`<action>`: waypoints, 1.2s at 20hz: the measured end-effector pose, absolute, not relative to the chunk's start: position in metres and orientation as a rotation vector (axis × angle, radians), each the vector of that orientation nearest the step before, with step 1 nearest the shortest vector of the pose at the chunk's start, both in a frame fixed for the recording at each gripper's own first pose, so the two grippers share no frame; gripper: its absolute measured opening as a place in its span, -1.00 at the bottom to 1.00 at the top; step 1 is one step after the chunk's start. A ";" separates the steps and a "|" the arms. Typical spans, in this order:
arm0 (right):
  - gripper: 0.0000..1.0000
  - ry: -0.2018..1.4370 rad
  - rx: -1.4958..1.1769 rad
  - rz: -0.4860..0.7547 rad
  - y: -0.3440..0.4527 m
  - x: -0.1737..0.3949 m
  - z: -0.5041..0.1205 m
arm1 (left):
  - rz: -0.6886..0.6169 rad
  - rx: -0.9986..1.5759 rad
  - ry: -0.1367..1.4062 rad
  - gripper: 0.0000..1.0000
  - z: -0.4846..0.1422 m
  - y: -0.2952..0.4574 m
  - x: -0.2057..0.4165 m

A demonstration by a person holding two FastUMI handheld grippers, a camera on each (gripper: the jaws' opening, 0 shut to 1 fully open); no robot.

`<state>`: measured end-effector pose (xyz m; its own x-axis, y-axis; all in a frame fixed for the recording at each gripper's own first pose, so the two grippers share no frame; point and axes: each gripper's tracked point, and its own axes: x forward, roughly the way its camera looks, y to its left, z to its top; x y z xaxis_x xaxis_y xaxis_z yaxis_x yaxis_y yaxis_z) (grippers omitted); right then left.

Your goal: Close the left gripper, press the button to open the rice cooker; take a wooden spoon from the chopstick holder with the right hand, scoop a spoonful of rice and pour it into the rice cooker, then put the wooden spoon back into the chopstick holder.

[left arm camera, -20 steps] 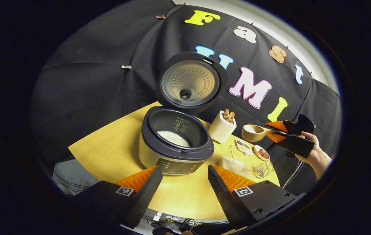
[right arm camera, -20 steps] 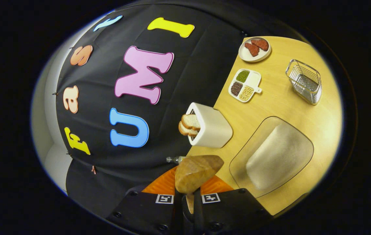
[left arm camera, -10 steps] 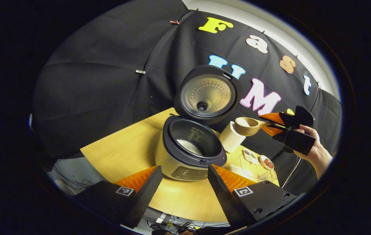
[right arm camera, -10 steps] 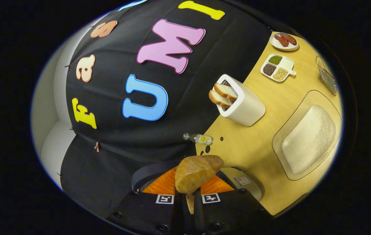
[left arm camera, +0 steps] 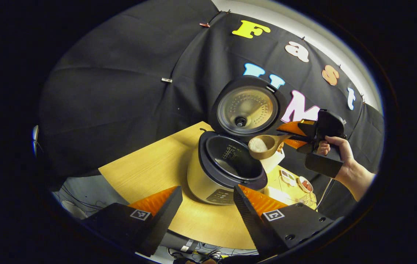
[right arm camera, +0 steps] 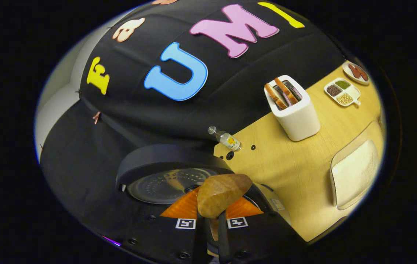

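i see the rice cooker (left arm camera: 227, 172) lid-up near the table's (left arm camera: 149, 172) back edge. my right gripper (left arm camera: 292, 133) clamps the wooden spoon (left arm camera: 265, 146), its rice-filled bowl over the pot's rim. my left gripper (left arm camera: 206, 205) hangs spread apart, holding nothing.

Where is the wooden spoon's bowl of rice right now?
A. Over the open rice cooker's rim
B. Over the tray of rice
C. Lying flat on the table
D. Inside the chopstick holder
A: the right gripper holds the wooden spoon, rice in it, at the open rice cooker's rim.
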<state>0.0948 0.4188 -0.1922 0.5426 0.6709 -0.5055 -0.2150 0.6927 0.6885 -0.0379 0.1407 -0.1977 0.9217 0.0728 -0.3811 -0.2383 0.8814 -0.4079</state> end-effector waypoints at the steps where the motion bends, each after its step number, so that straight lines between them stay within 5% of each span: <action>1: -0.67 0.813 0.545 0.590 0.424 0.092 -0.195 | 0.171 -0.469 0.366 0.91 -0.198 0.144 -0.038; 17: -0.67 0.401 -0.217 1.051 0.508 0.038 -0.210 | 0.222 -0.432 0.355 0.91 -0.199 0.177 -0.035; 24: -0.67 0.364 -0.306 1.119 0.515 0.021 -0.220 | 0.228 -0.398 0.350 0.91 -0.199 0.182 -0.037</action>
